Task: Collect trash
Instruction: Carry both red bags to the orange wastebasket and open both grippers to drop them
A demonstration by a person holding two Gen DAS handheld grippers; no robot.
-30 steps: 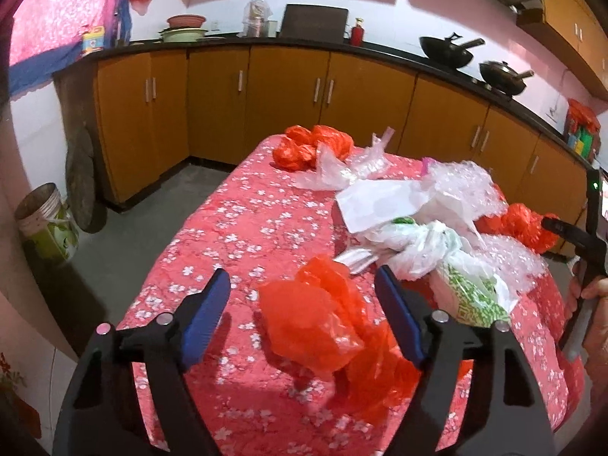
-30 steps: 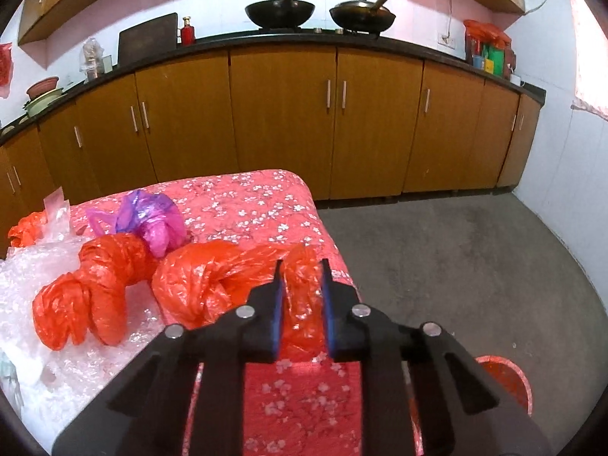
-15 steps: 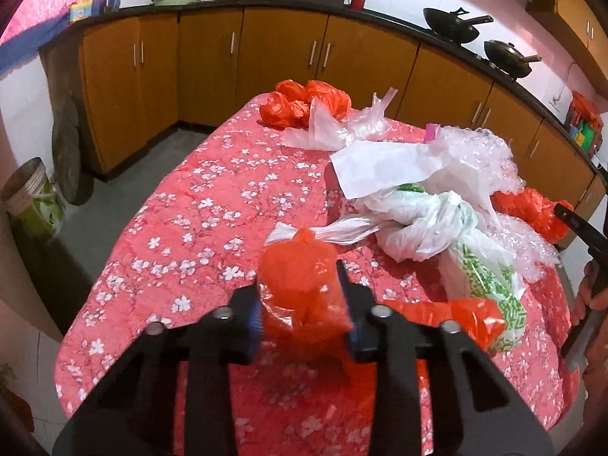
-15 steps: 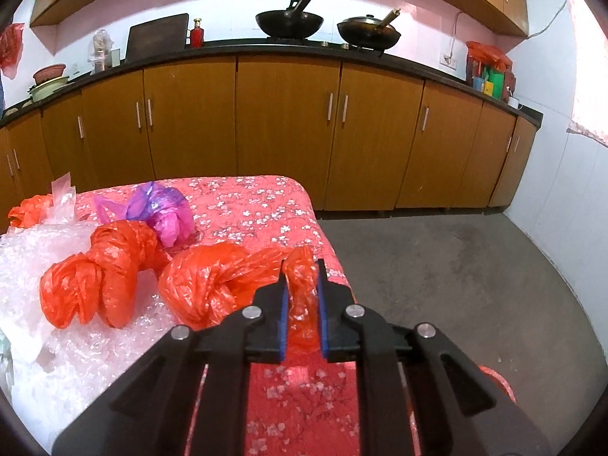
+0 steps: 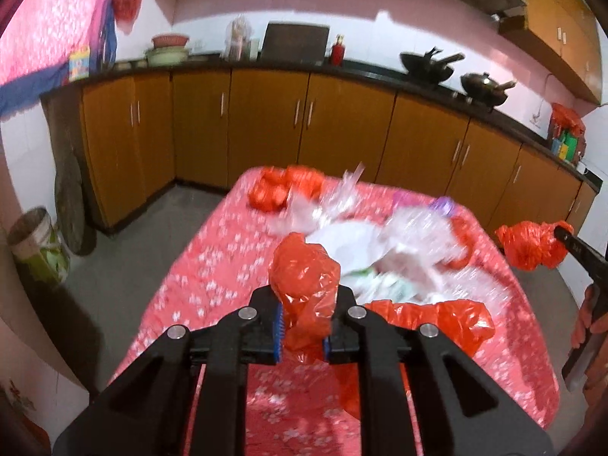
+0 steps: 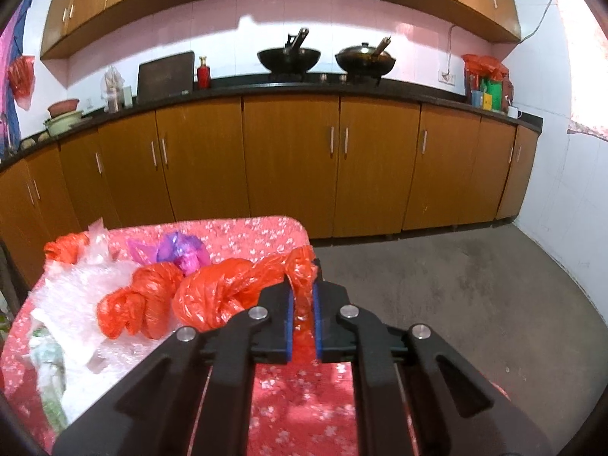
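- Over the near end of the table (image 5: 212, 266), my left gripper (image 5: 303, 326) has its jaws closing on an orange plastic bag (image 5: 304, 285); the pads press on its bunched neck and its tail hangs off to the right of the fingers.
- Past the table's right edge, my right gripper (image 6: 302, 326) is closing the last little bit on a second orange bag (image 6: 216, 296), whose twisted end stands pinched between the blue pads; the knotted bulk hangs to the left of them, clear of the cloth in the left wrist view.
- On the table itself, loose trash lies in a heap: a knotted orange bag (image 6: 133, 304), a purple bag (image 6: 178, 250) behind it, bubble wrap (image 6: 72, 288) and white paper beside that, and one more orange bag (image 5: 285, 186) at the far end.
- Left of the table, on the floor by the wall, stands a bucket (image 5: 34, 243); I cannot tell what it holds.
- Beyond the table, on the counter, two black woks (image 6: 288, 57) sit with handles sticking up, and stacked bowls (image 6: 62, 116) sit at the left end.
- Right of the table, the floor (image 6: 456, 285) is bare concrete up to the cabinets (image 6: 288, 163).
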